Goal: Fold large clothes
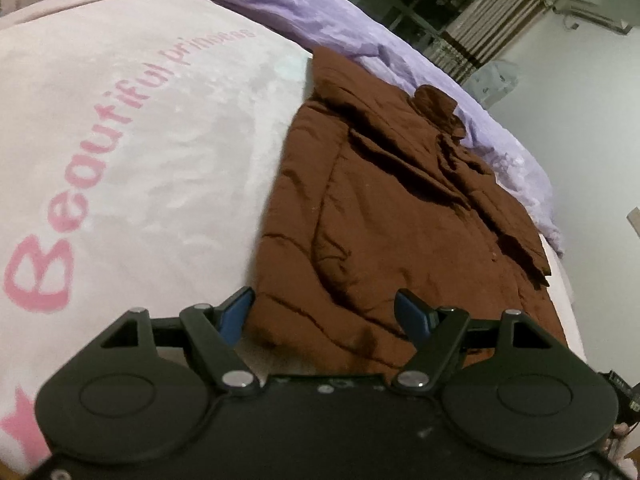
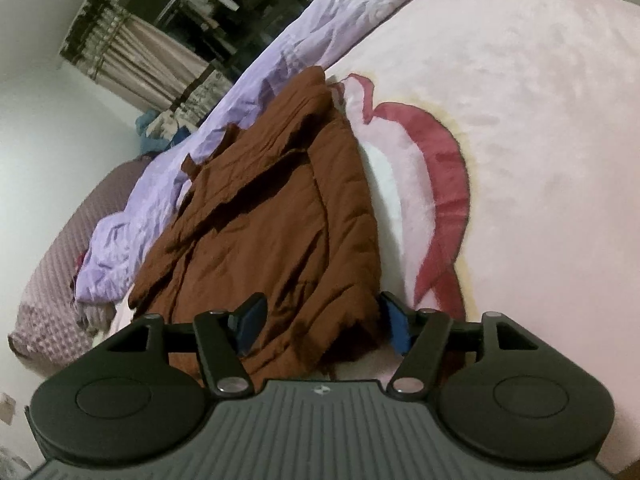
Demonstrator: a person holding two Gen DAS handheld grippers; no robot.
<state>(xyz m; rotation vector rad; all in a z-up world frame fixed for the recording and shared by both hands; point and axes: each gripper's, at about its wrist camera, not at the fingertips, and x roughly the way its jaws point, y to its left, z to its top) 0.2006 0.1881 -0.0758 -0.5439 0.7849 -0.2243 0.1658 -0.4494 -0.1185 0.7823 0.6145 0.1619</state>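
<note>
Left wrist view shows the rust-brown quilted padded jacket (image 1: 384, 208) lying partly folded on the pale pink plush blanket with pink lettering (image 1: 120, 128), its far edge against the crumpled lilac quilt (image 1: 320, 12) that runs along the blanket's far side. The left gripper (image 1: 326, 316) stands with its blue-padded jaws wide apart; the jacket's near corner lies between them, but the pads do not visibly press on it. In the right wrist view the right gripper (image 2: 320, 324) is likewise spread wide over the near edge of the jacket (image 2: 272, 216), brown fabric lying between the pads without a clear pinch. The jacket looks soft, puffy and fairly light, though bulky; its stitched quilting should give it enough body to hold a crease, while a doubled layer will be thick and springy and may slide on the plush blanket (image 2: 520, 120). I judge the best hold to be the two near corners or the hem seam, one in each claw, gripping all layers together. This view alone shows the printed words on the blanket and a loose flap, perhaps a collar or sleeve end, sticking up at the jacket's far side; the right wrist view alone shows the red ribbon-like motif (image 2: 448, 184) just beside the jacket and a mauve textured bedspread (image 2: 52, 288) beyond the lilac quilt (image 2: 224, 120).
</note>
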